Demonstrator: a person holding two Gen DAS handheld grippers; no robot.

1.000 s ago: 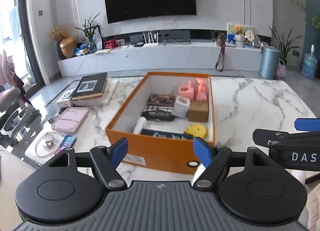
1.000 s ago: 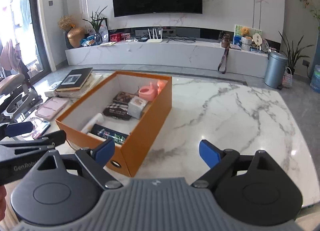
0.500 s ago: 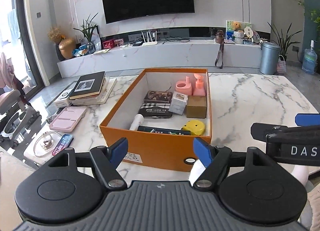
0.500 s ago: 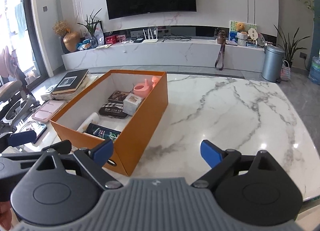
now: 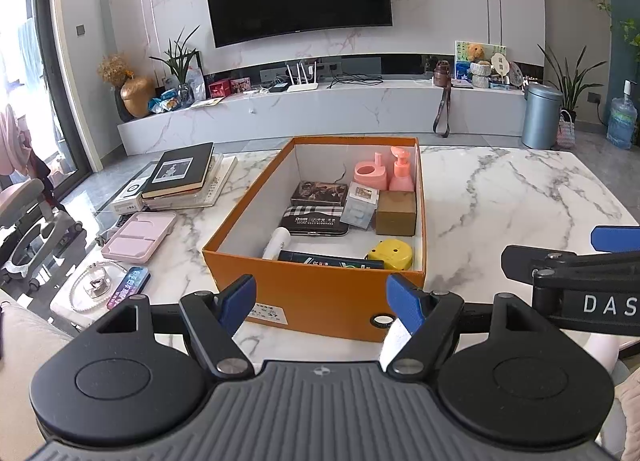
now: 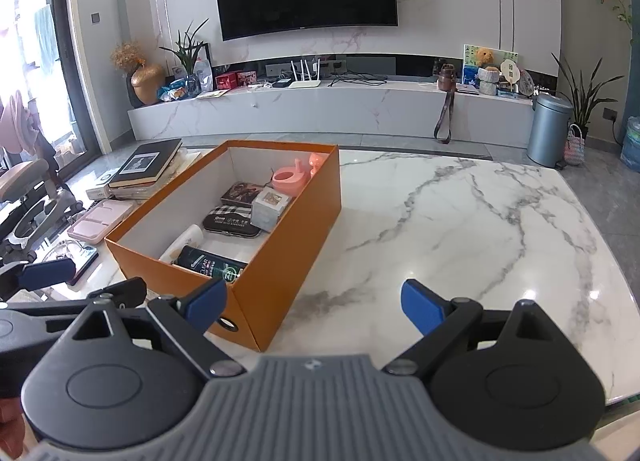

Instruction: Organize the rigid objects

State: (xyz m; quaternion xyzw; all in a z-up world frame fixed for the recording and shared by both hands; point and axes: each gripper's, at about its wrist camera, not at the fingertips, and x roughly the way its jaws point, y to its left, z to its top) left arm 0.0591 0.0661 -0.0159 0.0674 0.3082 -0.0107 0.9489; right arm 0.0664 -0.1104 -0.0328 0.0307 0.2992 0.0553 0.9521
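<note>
An orange box [image 5: 320, 293] stands on the marble table [image 5: 520, 197] and also shows in the right wrist view [image 6: 292, 257]. Inside lie a pink holder [image 5: 371, 173], a pink pump bottle [image 5: 401, 175], a brown box [image 5: 396, 213], a yellow round item [image 5: 390, 255], a black case [image 5: 314, 220], a dark tube [image 6: 210, 263] and a white tube [image 5: 277, 242]. My left gripper [image 5: 322, 301] is open and empty before the box's near wall. My right gripper [image 6: 314, 307] is open and empty by the box's near right corner.
Stacked books [image 5: 182, 177], a pink case [image 5: 138, 237], a glass dish [image 5: 96, 287] and a phone [image 5: 128, 287] lie left of the box. The bare marble [image 6: 480, 229] spreads right of the box. A TV bench stands beyond the table.
Both grippers have drawn back and risen a little, so the box looks farther and its inside shows more. Both stay open and empty.
</note>
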